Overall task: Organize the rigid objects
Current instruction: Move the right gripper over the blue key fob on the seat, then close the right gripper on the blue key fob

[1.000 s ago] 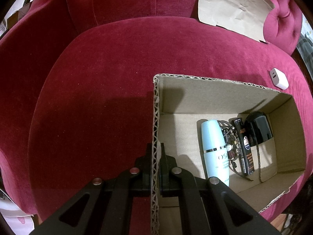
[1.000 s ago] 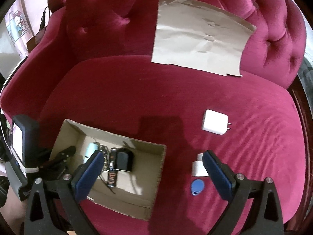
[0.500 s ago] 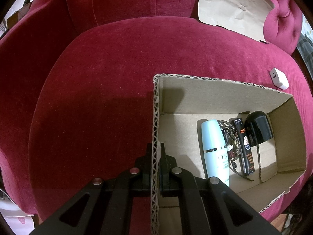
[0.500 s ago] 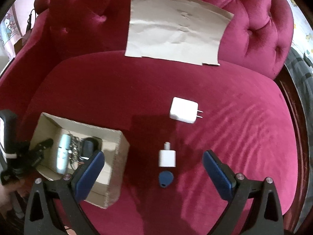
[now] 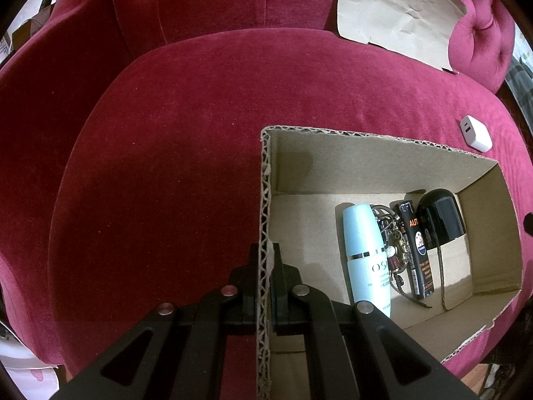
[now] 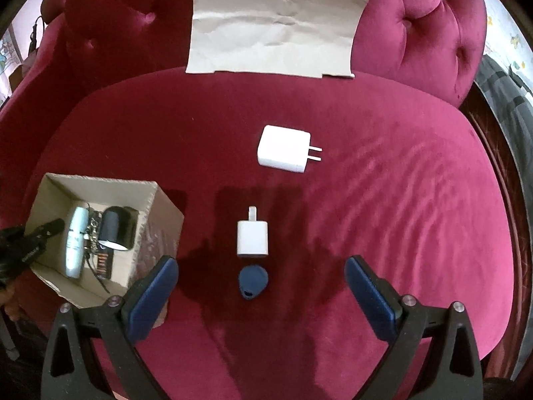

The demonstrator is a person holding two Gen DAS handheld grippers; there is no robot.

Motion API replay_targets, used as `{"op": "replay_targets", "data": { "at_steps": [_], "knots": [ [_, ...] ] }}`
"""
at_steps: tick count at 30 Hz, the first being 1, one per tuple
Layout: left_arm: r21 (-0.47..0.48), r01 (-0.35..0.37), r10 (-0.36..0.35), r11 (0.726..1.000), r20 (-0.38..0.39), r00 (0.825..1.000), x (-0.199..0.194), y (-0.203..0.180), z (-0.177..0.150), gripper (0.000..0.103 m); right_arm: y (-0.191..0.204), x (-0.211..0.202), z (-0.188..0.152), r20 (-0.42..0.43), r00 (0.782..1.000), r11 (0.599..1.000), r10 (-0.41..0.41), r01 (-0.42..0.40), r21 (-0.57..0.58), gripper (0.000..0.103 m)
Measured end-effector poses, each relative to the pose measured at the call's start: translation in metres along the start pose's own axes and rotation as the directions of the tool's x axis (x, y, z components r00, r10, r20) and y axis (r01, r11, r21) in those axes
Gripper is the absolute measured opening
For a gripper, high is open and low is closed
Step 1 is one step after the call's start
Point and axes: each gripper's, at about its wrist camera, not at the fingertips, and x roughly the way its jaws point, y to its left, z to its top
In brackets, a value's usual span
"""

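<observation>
My left gripper (image 5: 266, 256) is shut on the left wall of an open cardboard box (image 5: 366, 160), which sits on a red velvet seat. The box holds a pale blue bottle (image 5: 366, 250), a bunch of keys (image 5: 393, 243), a thin black tube (image 5: 416, 250) and a rounded black object (image 5: 441, 216). My right gripper (image 6: 261, 266) is wide open and empty above the seat. Between its blue pads lie a dark blue key fob (image 6: 253, 281) and a small white adapter (image 6: 252, 238). A larger white charger (image 6: 284, 148) lies farther back. The box (image 6: 150, 233) shows at the left.
A sheet of brown paper (image 6: 276, 20) leans on the tufted backrest (image 6: 416, 26). The charger also shows in the left wrist view (image 5: 474, 133), right of the box. The seat's edge curves down at the right, with wood trim (image 6: 493, 153) beyond.
My right gripper has swung rightward, away from the box, so the fob and small adapter now sit centred between its pads. The left gripper and box have not moved.
</observation>
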Motion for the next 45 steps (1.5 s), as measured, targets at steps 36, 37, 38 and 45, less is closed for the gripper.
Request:
{"op": "replay_targets", "data": {
  "at_steps": [36,37,38,45],
  "knots": [
    [0.004,-0.004,0.004,1.000,0.004,1.000,0.000,-0.002,0.002,0.004,-0.008,0.090,-0.018,-0.115,0.993,0.999,-0.012,0.017,0.043,0.100],
    [0.004,-0.004,0.004,1.000,0.005,1.000,0.000,-0.002,0.001,0.004,-0.009,0.090,-0.018,-0.115,0.993,0.999,-0.013,0.018,0.043,0.100],
    [0.004,-0.005,0.005,1.000,0.004,1.000,0.000,-0.002,0.002,0.004,-0.010,0.091,-0.018,-0.115,0.993,0.999,-0.013,0.018,0.045,0.100],
    [0.002,-0.004,0.004,1.000,0.005,1.000,0.000,-0.002,0.002,0.004,-0.003,0.080,-0.019,-0.097,0.995,0.999,-0.014,0.018,0.042,0.070]
  ]
}}
